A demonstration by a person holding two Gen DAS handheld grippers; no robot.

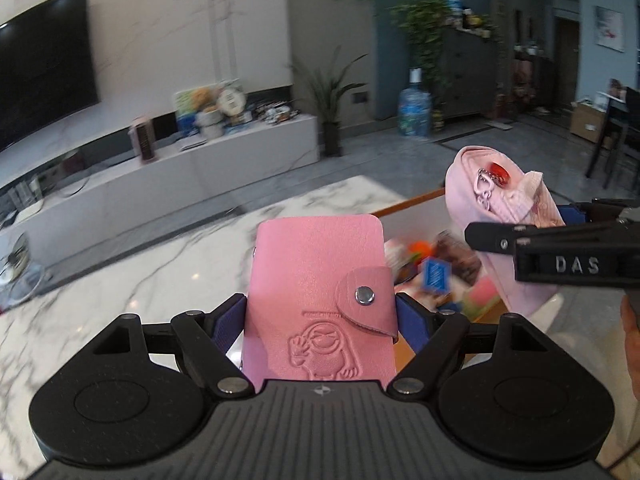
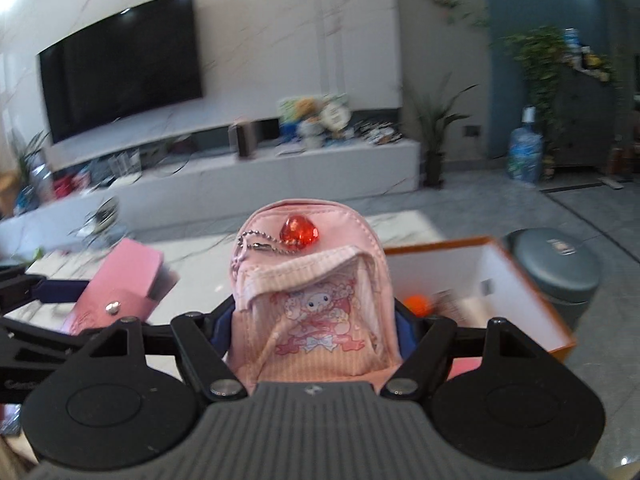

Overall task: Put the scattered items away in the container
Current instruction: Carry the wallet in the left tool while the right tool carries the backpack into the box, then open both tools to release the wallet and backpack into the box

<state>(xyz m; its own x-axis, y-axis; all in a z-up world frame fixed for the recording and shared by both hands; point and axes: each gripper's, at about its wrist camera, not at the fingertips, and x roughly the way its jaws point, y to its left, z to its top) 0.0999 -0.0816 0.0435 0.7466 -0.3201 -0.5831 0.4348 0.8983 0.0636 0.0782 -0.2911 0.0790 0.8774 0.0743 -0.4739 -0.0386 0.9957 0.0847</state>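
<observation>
My left gripper (image 1: 320,312) is shut on a pink snap-button card wallet (image 1: 320,276) and holds it upright above the marble table (image 1: 120,272). The wallet also shows in the right wrist view (image 2: 124,284). My right gripper (image 2: 314,320) is shut on a small pink cartoon backpack pouch (image 2: 316,296) with a red charm, held over the left side of the open orange-rimmed box (image 2: 516,280). In the left wrist view the pouch (image 1: 500,208) hangs over the box (image 1: 412,202), right of the wallet. The box holds several small items, among them an orange ball (image 2: 418,304).
A grey lidded bin (image 2: 560,264) stands on the floor beyond the box. A low white TV bench (image 1: 180,172) with clutter, a TV, potted plants and a water jug (image 1: 414,112) stand across the grey floor.
</observation>
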